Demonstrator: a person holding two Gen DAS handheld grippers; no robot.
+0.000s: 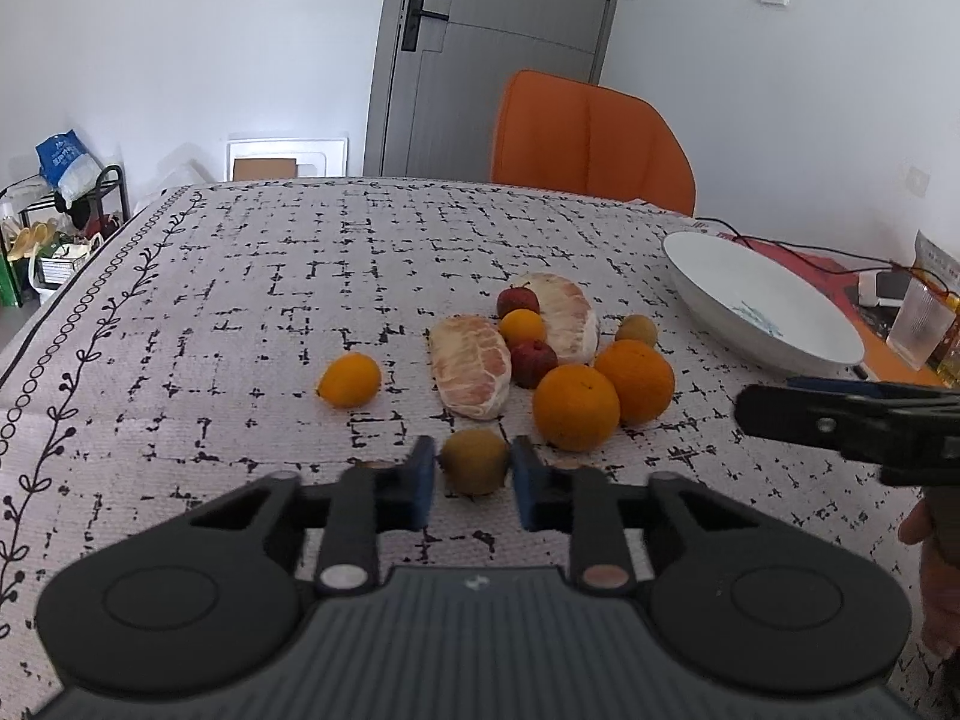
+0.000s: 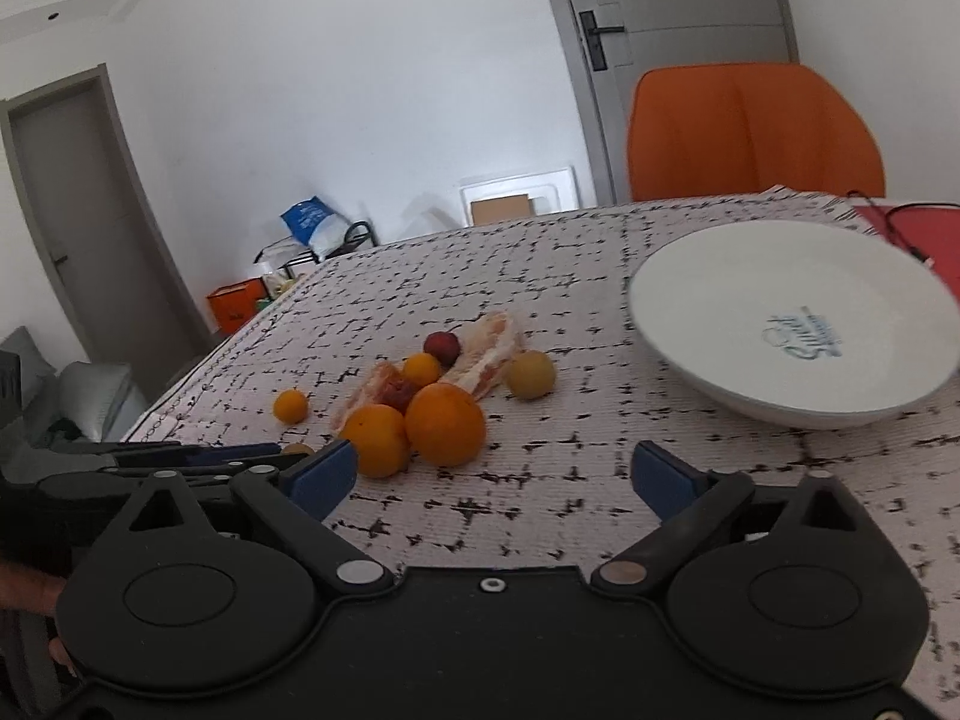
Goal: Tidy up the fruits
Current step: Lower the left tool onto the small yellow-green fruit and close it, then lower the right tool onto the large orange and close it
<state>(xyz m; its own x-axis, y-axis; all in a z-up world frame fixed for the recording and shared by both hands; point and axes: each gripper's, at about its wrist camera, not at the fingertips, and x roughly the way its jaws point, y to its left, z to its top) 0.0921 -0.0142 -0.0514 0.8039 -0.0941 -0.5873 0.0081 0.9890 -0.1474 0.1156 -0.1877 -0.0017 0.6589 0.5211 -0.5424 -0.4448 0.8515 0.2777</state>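
A heap of fruit lies on the patterned tablecloth [image 1: 240,300]: two large oranges [image 1: 575,408], two peeled pomelo pieces [image 1: 471,375], small red fruits [image 1: 533,363], small oranges [image 1: 349,380] and a yellow-brown fruit [image 1: 636,330]. My left gripper [image 1: 470,480] is shut on another small yellow-brown fruit [image 1: 474,456] at the near side of the heap, its blue pads against both sides. My right gripper [image 2: 497,477] stands open over bare cloth, right of the oranges [image 2: 445,425], with nothing between its fingers. The empty white plate [image 2: 750,312] sits to the far right.
An orange chair [image 1: 588,138] stands behind the table's far edge, before a grey door. A drinking glass [image 1: 918,324], cables and a red sheet lie beyond the plate at the right. The table's left edge drops toward shelves and bags.
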